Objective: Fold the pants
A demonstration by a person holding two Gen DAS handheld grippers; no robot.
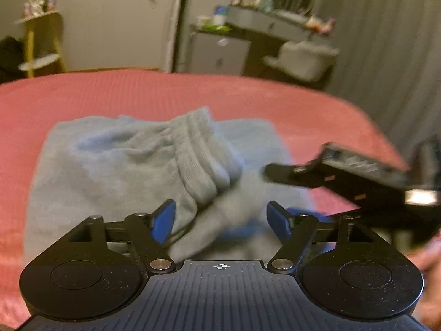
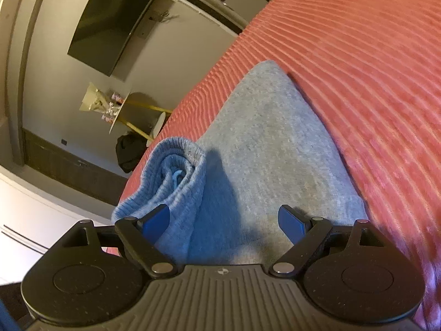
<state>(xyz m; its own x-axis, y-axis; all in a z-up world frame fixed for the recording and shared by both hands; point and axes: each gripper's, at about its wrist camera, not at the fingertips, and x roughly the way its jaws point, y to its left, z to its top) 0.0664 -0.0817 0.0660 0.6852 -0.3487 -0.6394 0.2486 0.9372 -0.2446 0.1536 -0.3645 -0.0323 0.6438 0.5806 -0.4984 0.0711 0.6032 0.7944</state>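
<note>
Lying on the bed (image 1: 82,93), the pants (image 1: 110,165) are already a compact grey bundle on the red cover, with the ribbed waistband (image 1: 201,154) flopped loosely across the top. The left claw (image 1: 220,220) hangs just over the near edge, its blue pads apart and nothing between them. The right claw (image 2: 224,224) comes in from the side, tilted hard, its pads apart too; the rolled waistband (image 2: 176,176) sits right by its left pad with a blue drawstring poking out of the roll.

As I see it, the fold is nearly finished, and that waistband is the weak spot. It stands proud and curled rather than flat, so a careless pinch could grab only the top layer and drag the bundle open. The right claw's steep tilt could also snag the drawstring or shove the stack sideways across the ribbed cover. With both claws crowding the same corner, they might knock each other as well.
</note>
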